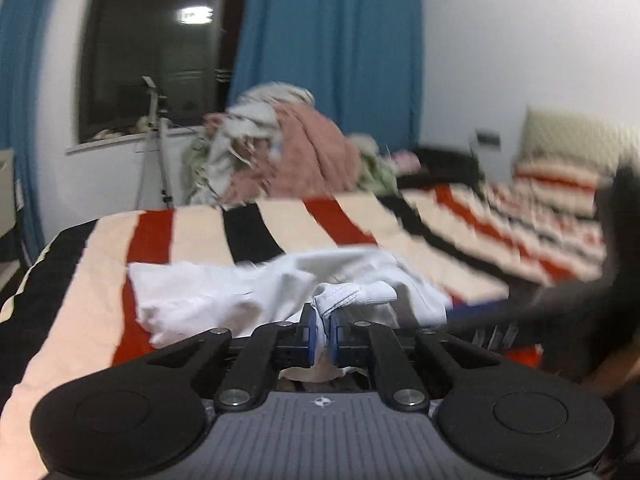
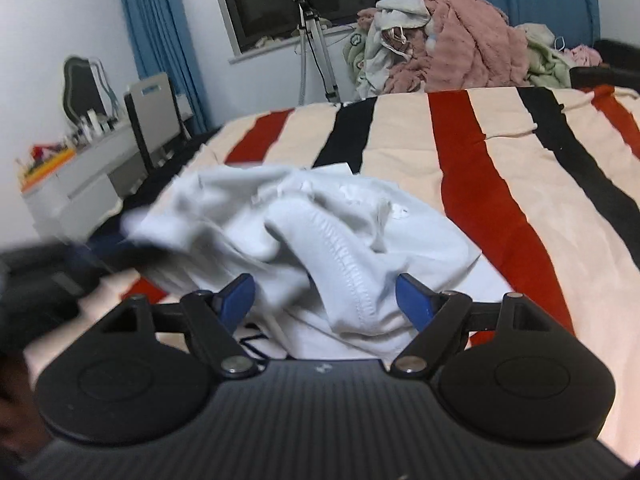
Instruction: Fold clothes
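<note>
A crumpled white garment [image 1: 224,292] lies on the striped bedspread [image 1: 100,280]. My left gripper [image 1: 323,320] is shut on a seamed edge of the white garment, which bunches up between the blue pads. In the right wrist view the same white garment [image 2: 320,232] is heaped in front of my right gripper [image 2: 325,300]. Its blue fingers [image 2: 412,300] stand wide apart, and a stitched fold of the cloth lies between them. The other gripper shows as a dark blur at the right of the left wrist view and at the left of the right wrist view.
A pile of pink, grey and green clothes [image 2: 452,40] sits at the far end of the bed. A tripod [image 2: 316,52] stands by the window. A white dresser [image 2: 76,176] with small items is at the left. Pillows [image 1: 560,172] lie at the right.
</note>
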{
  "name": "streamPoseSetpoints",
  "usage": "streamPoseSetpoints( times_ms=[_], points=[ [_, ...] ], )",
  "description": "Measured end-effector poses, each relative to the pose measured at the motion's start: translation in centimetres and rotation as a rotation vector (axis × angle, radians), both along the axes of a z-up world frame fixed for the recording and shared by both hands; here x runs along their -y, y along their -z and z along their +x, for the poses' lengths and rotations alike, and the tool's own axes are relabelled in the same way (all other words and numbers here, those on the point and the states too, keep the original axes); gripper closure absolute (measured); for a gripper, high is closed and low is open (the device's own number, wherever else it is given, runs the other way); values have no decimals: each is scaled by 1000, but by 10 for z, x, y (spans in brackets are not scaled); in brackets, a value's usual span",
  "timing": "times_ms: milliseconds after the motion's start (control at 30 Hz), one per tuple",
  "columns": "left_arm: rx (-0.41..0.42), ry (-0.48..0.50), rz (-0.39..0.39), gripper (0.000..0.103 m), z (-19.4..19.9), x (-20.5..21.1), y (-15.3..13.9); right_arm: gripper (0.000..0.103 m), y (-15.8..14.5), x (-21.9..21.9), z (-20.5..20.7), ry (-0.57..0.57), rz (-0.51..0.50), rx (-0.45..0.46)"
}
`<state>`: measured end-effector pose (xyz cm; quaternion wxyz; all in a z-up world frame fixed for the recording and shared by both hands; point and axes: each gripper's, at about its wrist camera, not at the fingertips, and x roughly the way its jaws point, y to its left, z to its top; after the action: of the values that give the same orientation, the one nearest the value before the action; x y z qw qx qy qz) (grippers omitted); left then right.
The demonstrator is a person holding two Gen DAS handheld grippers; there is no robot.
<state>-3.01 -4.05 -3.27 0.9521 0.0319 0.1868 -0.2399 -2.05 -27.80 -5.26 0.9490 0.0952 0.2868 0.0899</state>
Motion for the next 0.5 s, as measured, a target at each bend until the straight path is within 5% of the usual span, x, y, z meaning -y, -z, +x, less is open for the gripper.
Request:
streamPoseSetpoints(
  times_ms=[167, 300, 500],
  points=[
    [-19, -21, -112, 96, 4, -17, -10, 24, -1, 8, 5, 190, -66, 43],
    [-37, -16, -157, 96, 10, -28, -17, 24, -7, 46, -3, 354, 96, 90],
    [-7, 11, -222, 96, -4, -40, -22, 23, -6, 64, -3, 444, 101, 56]
  ],
)
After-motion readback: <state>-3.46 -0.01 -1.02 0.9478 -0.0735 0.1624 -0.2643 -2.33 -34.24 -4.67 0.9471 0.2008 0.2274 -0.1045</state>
